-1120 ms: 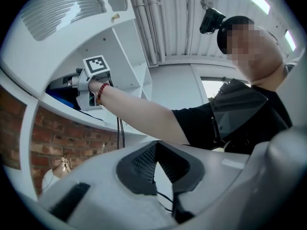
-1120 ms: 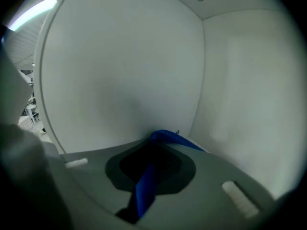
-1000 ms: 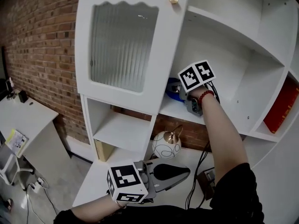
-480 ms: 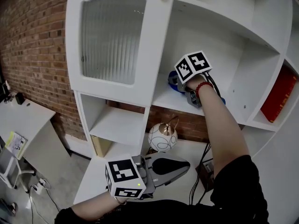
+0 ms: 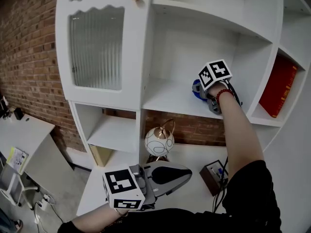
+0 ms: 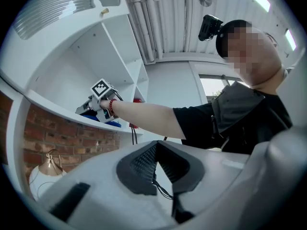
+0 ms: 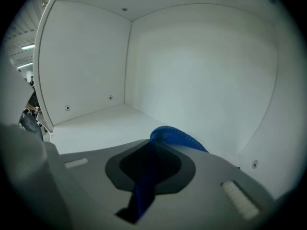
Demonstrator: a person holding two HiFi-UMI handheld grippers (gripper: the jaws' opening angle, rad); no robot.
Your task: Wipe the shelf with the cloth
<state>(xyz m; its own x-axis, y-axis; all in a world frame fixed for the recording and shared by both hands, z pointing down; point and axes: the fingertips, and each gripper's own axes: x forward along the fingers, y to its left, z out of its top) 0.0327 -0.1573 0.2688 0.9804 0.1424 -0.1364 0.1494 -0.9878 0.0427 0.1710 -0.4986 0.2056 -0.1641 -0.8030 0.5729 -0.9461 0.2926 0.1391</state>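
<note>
White cabinet [image 5: 104, 42] against a brick wall [image 5: 29, 57], and the right arm is stretched out straight and up into the open middle compartment. The right gripper [image 5: 203, 91] is down on the shelf [image 5: 165, 98], its fingers clamped on the blue cloth [image 5: 196, 87], which sits bunched toward the right end of that shelf and touching it. Left arm's bent and tucked low by the body, with the left gripper [image 5: 167, 176] pointing off to the right well below the shelf, fingers closed on nothing and nowhere near the cloth.
</note>
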